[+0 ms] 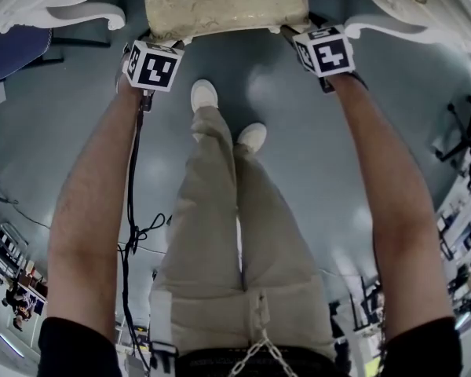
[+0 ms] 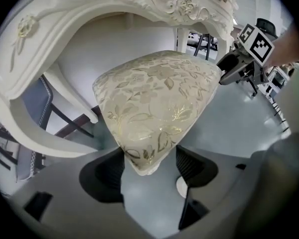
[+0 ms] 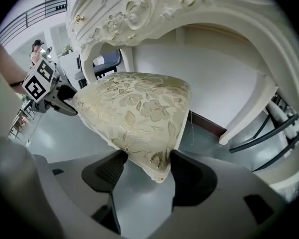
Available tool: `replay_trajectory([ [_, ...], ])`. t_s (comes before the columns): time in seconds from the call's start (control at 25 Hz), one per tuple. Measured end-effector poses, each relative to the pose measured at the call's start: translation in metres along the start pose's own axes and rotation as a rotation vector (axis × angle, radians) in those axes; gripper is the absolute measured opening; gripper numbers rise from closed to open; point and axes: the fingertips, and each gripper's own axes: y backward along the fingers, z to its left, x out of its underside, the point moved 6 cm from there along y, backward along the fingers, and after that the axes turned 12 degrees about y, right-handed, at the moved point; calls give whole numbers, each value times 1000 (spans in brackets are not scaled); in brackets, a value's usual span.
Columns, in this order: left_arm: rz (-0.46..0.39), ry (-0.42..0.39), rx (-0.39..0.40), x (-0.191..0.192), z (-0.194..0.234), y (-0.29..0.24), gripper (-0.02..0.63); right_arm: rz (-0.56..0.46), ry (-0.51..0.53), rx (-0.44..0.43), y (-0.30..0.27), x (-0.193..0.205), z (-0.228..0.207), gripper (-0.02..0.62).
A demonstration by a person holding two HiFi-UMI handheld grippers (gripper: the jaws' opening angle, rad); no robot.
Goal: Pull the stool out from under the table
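Observation:
The stool (image 1: pixel 220 6) has a cream cushion with gold flowers and stands half under the ornate white table (image 1: pixel 55 6). My left gripper (image 1: pixel 158 42) is at its near left corner and my right gripper (image 1: pixel 306 34) at its near right corner. In the left gripper view the cushion corner (image 2: pixel 159 98) sits between the wide jaws of the left gripper (image 2: pixel 149 163), with a gap at one pad, so it is open. In the right gripper view both pads of the right gripper (image 3: pixel 144 166) press on the cushion corner (image 3: pixel 134 108).
The table's carved arch (image 2: pixel 50 34) and leg (image 3: pixel 249 113) stand round the stool. The person's legs and white shoes (image 1: pixel 204 96) are on the grey floor just behind it. A black cable (image 1: pixel 133 234) hangs from the left arm. A blue chair (image 1: pixel 16 49) stands at far left.

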Motion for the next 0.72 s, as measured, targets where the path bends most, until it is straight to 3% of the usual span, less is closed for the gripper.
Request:
replay_trajectory([
  [0.28,33,-3,-9,38,-7,14,328,-3,-8,-27,16,21,40,296],
  [0.72,88,-90,7,101,-15,32,328,21,-44,-64,33,53,102,295],
])
